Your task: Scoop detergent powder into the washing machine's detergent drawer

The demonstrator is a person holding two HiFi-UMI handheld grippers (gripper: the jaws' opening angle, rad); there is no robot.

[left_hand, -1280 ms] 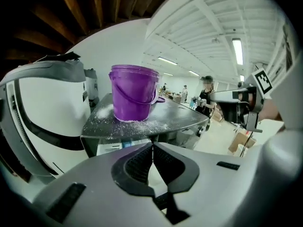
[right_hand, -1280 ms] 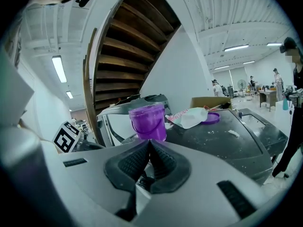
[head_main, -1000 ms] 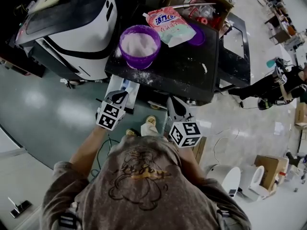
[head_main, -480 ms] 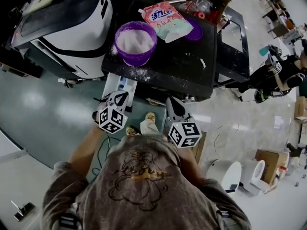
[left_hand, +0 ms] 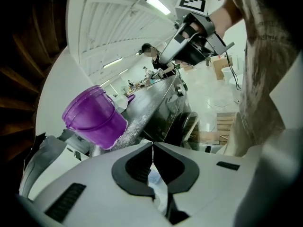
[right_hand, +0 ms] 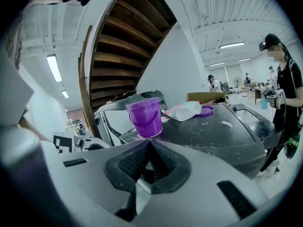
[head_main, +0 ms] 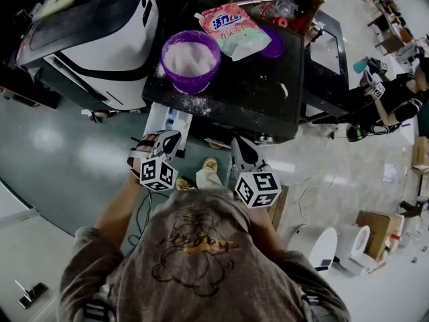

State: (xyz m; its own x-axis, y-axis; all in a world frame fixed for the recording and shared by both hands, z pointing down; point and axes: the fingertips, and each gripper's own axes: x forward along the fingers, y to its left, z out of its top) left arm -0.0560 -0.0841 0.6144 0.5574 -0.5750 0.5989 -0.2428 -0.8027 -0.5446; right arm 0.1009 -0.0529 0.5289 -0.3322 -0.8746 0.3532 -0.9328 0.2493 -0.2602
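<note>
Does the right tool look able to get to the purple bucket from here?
Probably yes. The purple bucket stands open near the black top's front edge, straight ahead of the right tool, with nothing between them. Its jaws are shut, so they would need opening first.

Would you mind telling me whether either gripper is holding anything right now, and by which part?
Nothing is held: the left gripper and the right gripper both have their jaws shut together, empty.

Items I count from my head view:
- Purple bucket (head_main: 191,76): upright on the washing machine's black top (head_main: 255,92), filled with white powder (head_main: 192,56).
- Pink detergent bag (head_main: 233,31): lying flat just behind the bucket.
- Detergent drawer (head_main: 169,121): white, pulled out below the top's front edge.
</note>
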